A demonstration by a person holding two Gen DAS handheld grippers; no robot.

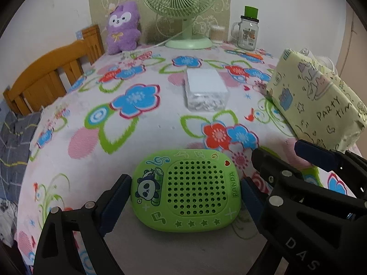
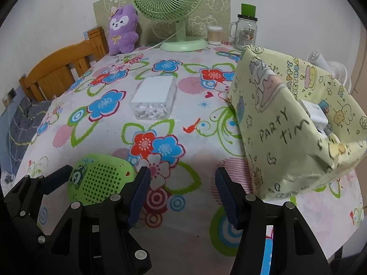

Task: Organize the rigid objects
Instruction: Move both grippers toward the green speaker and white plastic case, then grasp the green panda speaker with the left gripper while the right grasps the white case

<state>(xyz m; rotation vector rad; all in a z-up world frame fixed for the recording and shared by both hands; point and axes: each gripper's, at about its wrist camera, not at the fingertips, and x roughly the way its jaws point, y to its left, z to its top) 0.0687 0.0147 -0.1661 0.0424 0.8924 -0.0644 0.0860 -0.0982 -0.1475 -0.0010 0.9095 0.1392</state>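
- Near the front edge of the flowered tablecloth (image 1: 75,142), the green panda speaker (image 1: 185,190) lies flat, face up, right btwn the left gripper (image 1: 183,197) fingers.
- Left gripper: spread wide, one blue pad at each short end of the speaker. Pads look right at or just off the ends; can't tell if they're pressing, so I read it as not yet clamped.
- Speaker's long axis runs left-right across the left wrist view, i.e. along the line btwn the two pads. Gripper spans the long way, so it's near max spread w/ little margin.
- Right gripper (image 2: 182,197): jaws partly apart, nothing btwn them, only tablecloth below. In its own view the speaker (image 2: 101,178) sits off to the left, behind the left gripper's fingers.
- Left hand is clearly the nearer one; right is beside it, just in front of the yellow party-print box (image 2: 286,123).
- Box stands to the right, open top w/ a white item inside. Prob. the drop spot, judging from the task.
- Also on the table: clear box w/ white lid (image 1: 206,89) mid-table, well apart from both grippers; likely another thing to sort.
- Back row: purple plush (image 1: 122,27), green fan (image 1: 181,6), glass jar (image 1: 247,32), by the wall.
- Next move, my guess: close on the speaker ends, lift, carry right to the box. Risk: smooth rounded ends could slip.
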